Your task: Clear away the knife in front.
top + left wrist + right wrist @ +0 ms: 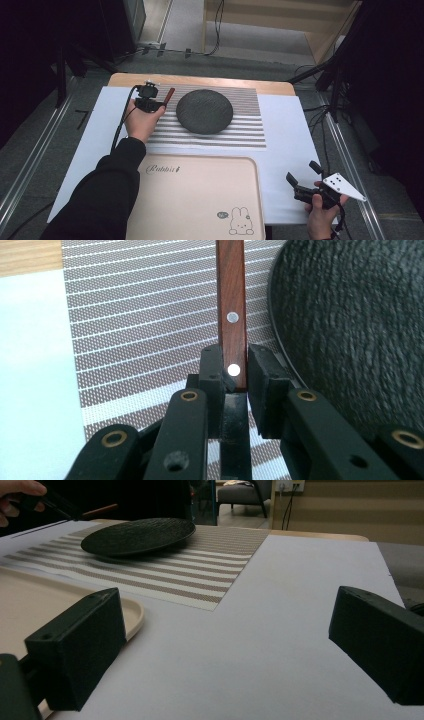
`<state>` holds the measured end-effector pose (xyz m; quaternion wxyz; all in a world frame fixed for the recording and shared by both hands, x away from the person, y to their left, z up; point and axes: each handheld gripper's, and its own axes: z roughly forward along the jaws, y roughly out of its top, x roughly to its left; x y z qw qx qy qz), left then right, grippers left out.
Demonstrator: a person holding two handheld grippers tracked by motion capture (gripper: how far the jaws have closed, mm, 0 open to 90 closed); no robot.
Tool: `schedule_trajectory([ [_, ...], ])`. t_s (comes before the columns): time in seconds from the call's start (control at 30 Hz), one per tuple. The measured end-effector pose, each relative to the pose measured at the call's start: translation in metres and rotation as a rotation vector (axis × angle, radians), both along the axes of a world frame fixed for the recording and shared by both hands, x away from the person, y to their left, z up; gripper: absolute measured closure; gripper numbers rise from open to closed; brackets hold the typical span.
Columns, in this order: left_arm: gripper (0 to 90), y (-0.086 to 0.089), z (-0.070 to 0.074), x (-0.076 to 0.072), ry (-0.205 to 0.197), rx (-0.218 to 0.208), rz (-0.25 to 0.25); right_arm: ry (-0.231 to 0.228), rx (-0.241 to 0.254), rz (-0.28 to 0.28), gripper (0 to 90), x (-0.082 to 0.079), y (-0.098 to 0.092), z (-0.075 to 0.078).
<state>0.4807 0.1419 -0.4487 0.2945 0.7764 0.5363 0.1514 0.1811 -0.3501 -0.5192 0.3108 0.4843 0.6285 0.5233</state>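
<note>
Left forearm reaches up the left side of the table, sleeve black, hand wrapped round the left gripper (152, 102) at the far left edge of the striped placemat (235, 135). Gripper points toward the mat's far edge. Its jaws are narrow and clamped on a wooden handle (231, 315); pads press both sides of it.

Handle: reddish-brown wood, flat, two bright metal rivets, one sitting right between the pads. It runs straight away from the jaws, over the mat, just beside the left rim of the dark plate (204, 110). Probably a knife or similar, but what's at the ends isn't visible, so can't tell. Can't tell either whether the handle rests on the mat or is lifted off it.

Plate: round, dark grey, rough textured, on the mat.

Right hand low at the near right corner, over the white sheet (295, 150), holding the right gripper (305, 175). Jaws wide apart, nothing between them, pointing up-left across the table. Beige tray (200, 200) sits near centre, just left of it.
</note>
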Motion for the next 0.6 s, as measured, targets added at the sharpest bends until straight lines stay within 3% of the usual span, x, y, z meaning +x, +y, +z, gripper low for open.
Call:
schedule_trajectory([
  [0.6, 77.1, 0.004, 0.010, -0.025, -0.014, -0.022, -0.055, -0.001, -0.010, 0.000, 0.5, 0.000, 0.000, 0.000],
])
